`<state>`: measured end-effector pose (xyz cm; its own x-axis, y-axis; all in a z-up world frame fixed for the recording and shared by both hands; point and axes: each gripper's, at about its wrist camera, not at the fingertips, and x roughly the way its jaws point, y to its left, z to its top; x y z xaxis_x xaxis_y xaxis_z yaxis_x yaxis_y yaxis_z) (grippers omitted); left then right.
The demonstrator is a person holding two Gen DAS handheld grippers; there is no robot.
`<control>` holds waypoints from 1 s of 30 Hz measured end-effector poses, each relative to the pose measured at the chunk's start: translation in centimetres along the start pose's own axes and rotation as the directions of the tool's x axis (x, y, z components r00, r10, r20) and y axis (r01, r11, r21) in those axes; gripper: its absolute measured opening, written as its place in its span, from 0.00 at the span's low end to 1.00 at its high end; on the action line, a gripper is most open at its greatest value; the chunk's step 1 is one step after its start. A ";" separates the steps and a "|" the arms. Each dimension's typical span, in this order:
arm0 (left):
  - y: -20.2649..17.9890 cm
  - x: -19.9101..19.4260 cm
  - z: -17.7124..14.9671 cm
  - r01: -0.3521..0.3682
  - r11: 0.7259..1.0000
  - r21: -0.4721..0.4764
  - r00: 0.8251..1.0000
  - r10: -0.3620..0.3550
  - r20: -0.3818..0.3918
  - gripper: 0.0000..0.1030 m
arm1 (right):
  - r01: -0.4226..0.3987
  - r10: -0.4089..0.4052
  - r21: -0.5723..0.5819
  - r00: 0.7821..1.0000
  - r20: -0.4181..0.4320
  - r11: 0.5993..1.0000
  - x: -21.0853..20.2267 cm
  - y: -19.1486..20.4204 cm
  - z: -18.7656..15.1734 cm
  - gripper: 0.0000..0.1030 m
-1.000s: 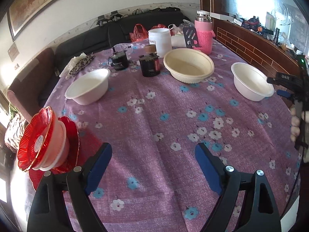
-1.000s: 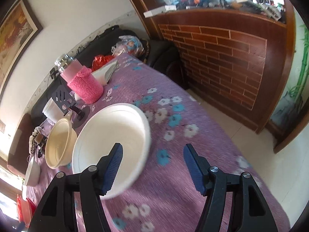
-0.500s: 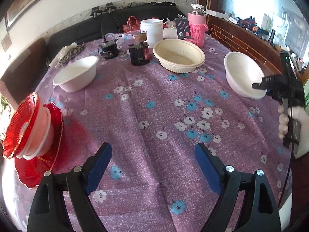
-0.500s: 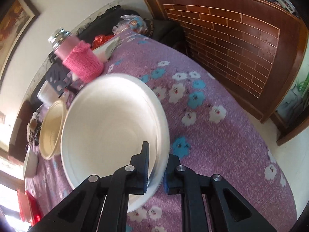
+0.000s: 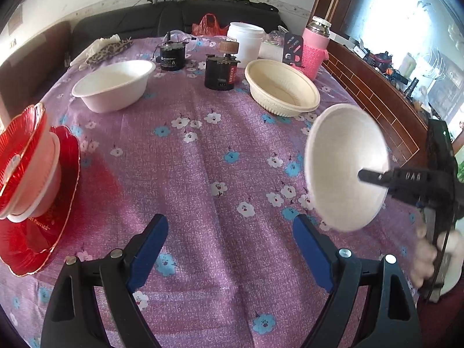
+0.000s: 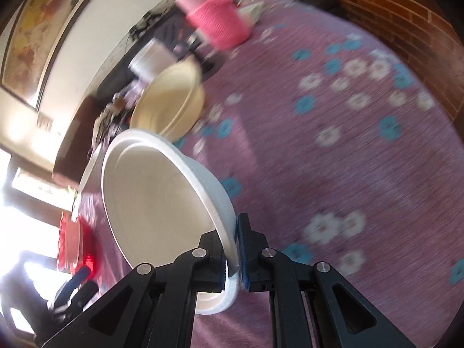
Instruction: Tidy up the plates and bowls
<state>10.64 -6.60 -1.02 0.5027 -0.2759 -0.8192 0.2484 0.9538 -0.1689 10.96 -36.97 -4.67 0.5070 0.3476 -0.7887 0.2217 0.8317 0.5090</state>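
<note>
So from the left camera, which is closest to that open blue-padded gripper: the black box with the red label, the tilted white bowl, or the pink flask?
1. Tilted white bowl, right, held off the table.
2. Black box with red label, mid-table.
3. Pink flask, far right edge.

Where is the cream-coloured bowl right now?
In the left wrist view the cream bowl sits on the far right of the purple tablecloth, between the black box and the pink flask.
</note>
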 end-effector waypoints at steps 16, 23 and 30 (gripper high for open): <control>-2.6 3.2 2.6 0.072 0.997 0.008 0.997 -0.072 -0.003 0.84 | 0.071 -0.072 -0.054 0.997 -0.004 0.996 0.6 0.6 -0.4 0.10; -3.5 4.0 5.0 0.086 0.996 0.017 0.996 -0.086 0.006 0.84 | 0.083 -0.079 -0.080 0.995 0.058 0.993 -1.5 0.6 0.5 0.20; 0.0 4.7 9.0 0.021 0.996 -0.083 1.000 -0.020 0.019 0.84 | 0.103 -0.089 -0.083 0.984 0.156 0.991 -3.0 2.0 5.3 0.42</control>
<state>20.44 -8.91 0.02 0.5134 -0.2970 -0.8051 0.1895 0.9543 -0.2312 14.32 -38.67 0.58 0.6090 0.1999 -0.7675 0.2031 0.8961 0.3945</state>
